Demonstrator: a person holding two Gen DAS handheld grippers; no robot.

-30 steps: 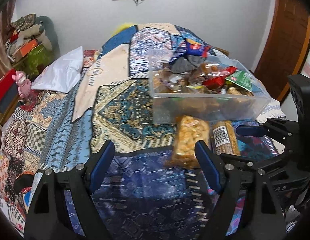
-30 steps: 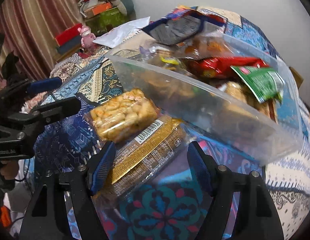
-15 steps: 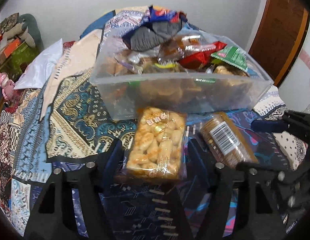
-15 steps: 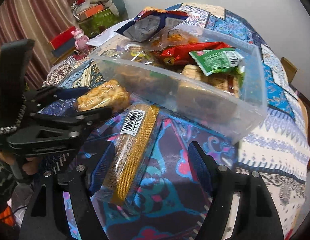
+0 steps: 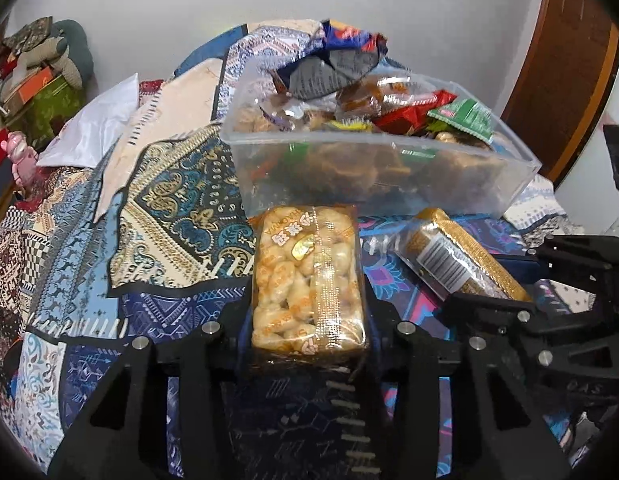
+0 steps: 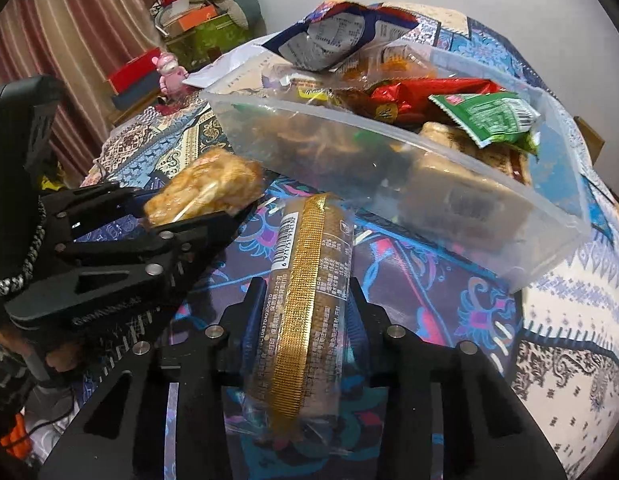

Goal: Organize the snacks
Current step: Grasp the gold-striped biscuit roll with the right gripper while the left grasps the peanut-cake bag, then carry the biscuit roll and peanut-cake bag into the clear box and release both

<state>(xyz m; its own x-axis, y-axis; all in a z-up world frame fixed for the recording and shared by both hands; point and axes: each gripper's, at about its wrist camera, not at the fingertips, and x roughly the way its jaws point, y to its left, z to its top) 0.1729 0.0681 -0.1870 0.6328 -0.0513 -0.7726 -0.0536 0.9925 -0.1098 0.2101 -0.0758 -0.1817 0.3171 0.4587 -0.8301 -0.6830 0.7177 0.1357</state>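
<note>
1. Left wrist view: the left gripper (image 5: 307, 320) has just been closing, and its blue pads now pinch the near end of a clear pack of golden puffed snacks (image 5: 307, 276) from both sides.
2. That pack points away from the camera, its far end just short of the clear plastic bin (image 5: 389, 188).
3. Right wrist view: the right gripper (image 6: 305, 308) has likewise just been closing; its fingers (image 6: 253, 312) clamp a long clear pack with a gold strip and barcode (image 6: 309, 280) about midway along its length.
4. The two packs lie side by side over the patterned bedspread (image 5: 177, 216), near each other but apart (whether either has left the cloth cannot be told).
5. The bin sits on the bedspread just beyond both packs, heaped above its rim: a blue and grey bag (image 6: 341, 36) on top, a red wrapper (image 6: 421, 96), a green sachet (image 6: 489, 116), brown baked goods below.
6. Outward, left side: a white pillow (image 5: 93, 132), a pink figurine (image 5: 19, 156), and stacked boxes (image 5: 33, 92) against the wall.
7. A striped curtain (image 6: 69, 40) hangs in the right wrist view; a wooden door (image 5: 565, 68) shows in the left.
</note>
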